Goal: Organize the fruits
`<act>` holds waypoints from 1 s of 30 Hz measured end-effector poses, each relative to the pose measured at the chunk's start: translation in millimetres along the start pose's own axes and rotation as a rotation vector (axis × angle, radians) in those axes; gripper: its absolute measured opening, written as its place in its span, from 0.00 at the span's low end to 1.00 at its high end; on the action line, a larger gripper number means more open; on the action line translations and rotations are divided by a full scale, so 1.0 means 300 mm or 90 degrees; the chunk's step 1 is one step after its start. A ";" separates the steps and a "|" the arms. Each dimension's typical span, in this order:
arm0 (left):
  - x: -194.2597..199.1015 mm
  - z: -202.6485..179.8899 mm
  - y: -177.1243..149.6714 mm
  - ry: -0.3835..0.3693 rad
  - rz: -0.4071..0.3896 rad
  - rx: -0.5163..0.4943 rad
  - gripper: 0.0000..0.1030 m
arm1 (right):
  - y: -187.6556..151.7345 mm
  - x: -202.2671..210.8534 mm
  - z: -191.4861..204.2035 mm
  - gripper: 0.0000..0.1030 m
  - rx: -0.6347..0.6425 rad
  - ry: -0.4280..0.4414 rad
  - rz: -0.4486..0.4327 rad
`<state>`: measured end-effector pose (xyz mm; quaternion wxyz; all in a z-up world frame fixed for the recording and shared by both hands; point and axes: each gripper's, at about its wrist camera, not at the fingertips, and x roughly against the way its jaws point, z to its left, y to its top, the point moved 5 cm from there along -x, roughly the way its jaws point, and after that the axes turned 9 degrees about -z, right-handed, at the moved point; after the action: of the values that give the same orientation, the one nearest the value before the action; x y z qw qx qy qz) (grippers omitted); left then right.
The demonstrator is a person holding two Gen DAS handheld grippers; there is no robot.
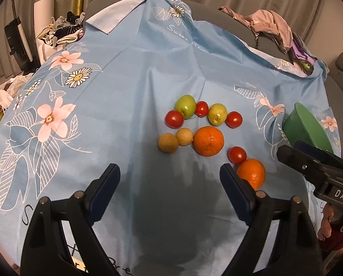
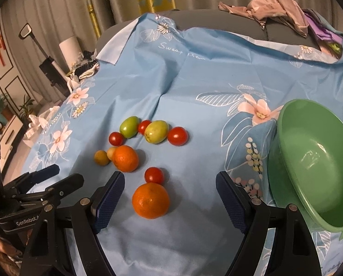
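Observation:
Fruits lie on a blue flowered cloth (image 1: 136, 73): two oranges (image 1: 208, 140) (image 2: 151, 200), two green fruits (image 1: 185, 106) (image 2: 156, 131), several red tomatoes (image 1: 174, 119) (image 2: 154, 175) and two small brown fruits (image 1: 168, 142) (image 2: 101, 157). A green bowl (image 2: 314, 161) stands tilted at the right, empty. My left gripper (image 1: 170, 179) is open and empty, just short of the fruit. My right gripper (image 2: 170, 186) is open, with the near orange between its fingers, not gripped.
Piles of clothes (image 1: 272, 27) lie at the cloth's far right and far left (image 1: 65, 30). The right gripper shows in the left wrist view (image 1: 309, 163), the left gripper in the right wrist view (image 2: 44, 179). Curtains hang behind.

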<state>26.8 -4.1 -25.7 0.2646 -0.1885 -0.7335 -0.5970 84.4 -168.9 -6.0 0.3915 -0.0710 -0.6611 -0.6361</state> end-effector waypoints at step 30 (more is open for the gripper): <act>0.037 -0.027 0.077 -0.023 0.004 -0.005 0.83 | -0.010 -0.009 0.019 0.80 0.015 -0.001 0.013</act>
<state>32.9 -7.4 0.3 0.2526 -0.2026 -0.7352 -0.5954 82.0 -163.1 -9.3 0.3983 -0.0733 -0.6681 -0.6242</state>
